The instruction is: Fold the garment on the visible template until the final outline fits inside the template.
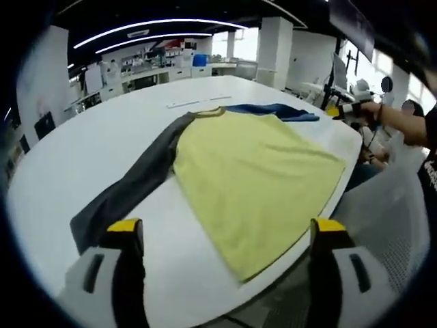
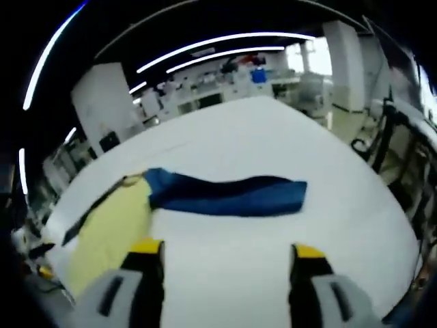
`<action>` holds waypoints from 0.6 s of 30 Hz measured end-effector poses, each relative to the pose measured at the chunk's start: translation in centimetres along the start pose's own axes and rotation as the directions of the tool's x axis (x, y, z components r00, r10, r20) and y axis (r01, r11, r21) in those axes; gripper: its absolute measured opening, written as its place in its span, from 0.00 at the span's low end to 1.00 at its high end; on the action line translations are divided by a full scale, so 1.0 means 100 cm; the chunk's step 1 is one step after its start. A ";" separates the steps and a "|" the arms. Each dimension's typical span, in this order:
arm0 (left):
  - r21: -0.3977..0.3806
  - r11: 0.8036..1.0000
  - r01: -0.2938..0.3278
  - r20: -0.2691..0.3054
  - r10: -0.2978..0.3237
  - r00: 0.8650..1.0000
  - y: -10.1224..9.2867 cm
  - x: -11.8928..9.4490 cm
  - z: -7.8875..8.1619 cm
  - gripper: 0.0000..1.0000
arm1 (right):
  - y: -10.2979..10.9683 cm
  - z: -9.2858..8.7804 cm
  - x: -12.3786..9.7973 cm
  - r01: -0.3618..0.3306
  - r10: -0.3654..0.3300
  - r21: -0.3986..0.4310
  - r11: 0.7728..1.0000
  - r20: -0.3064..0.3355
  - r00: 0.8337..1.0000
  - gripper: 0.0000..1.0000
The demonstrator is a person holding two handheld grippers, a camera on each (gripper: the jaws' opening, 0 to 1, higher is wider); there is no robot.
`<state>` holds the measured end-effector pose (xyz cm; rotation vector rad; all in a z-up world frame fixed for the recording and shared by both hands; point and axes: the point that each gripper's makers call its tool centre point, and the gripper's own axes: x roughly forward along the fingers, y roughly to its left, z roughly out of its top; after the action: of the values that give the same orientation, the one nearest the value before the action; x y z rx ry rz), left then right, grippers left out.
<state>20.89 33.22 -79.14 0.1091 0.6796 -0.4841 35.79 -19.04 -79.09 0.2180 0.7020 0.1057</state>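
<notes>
A long-sleeved shirt lies flat on the white table (image 1: 89, 143). Its body is yellow (image 1: 256, 181), one sleeve dark grey (image 1: 133, 188), the other blue (image 1: 280, 111). My left gripper (image 1: 229, 239) stands open above the table's near edge, just short of the shirt's hem and the grey cuff. In the right gripper view the blue sleeve (image 2: 229, 193) stretches out sideways from the yellow body (image 2: 109, 232). My right gripper (image 2: 229, 263) hangs open a little short of that sleeve, nothing between its jaws. No template outline is discernible on the table.
A person's arm with a gripper (image 1: 358, 108) reaches in at the far right of the left gripper view. A thin pale strip (image 1: 198, 102) lies on the table beyond the collar. Desks and shelves (image 1: 150, 72) stand behind. Chairs and equipment (image 2: 382, 137) flank the table's right side.
</notes>
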 end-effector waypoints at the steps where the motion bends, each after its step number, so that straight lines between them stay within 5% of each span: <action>1: -0.001 1.000 -0.001 0.004 0.001 1.000 -0.001 0.000 0.001 0.99 | -0.005 0.003 0.004 0.010 -0.010 -0.006 1.000 0.004 1.000 0.71; 18: 0.054 0.999 -0.005 0.015 0.004 1.000 -0.025 0.001 0.019 0.96 | -0.057 0.011 0.053 0.152 -0.151 0.019 0.988 -0.032 0.988 0.47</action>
<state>20.92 30.53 -77.58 0.1575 0.6518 -0.4984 40.67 -23.82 -82.99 0.1834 0.7482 -0.0439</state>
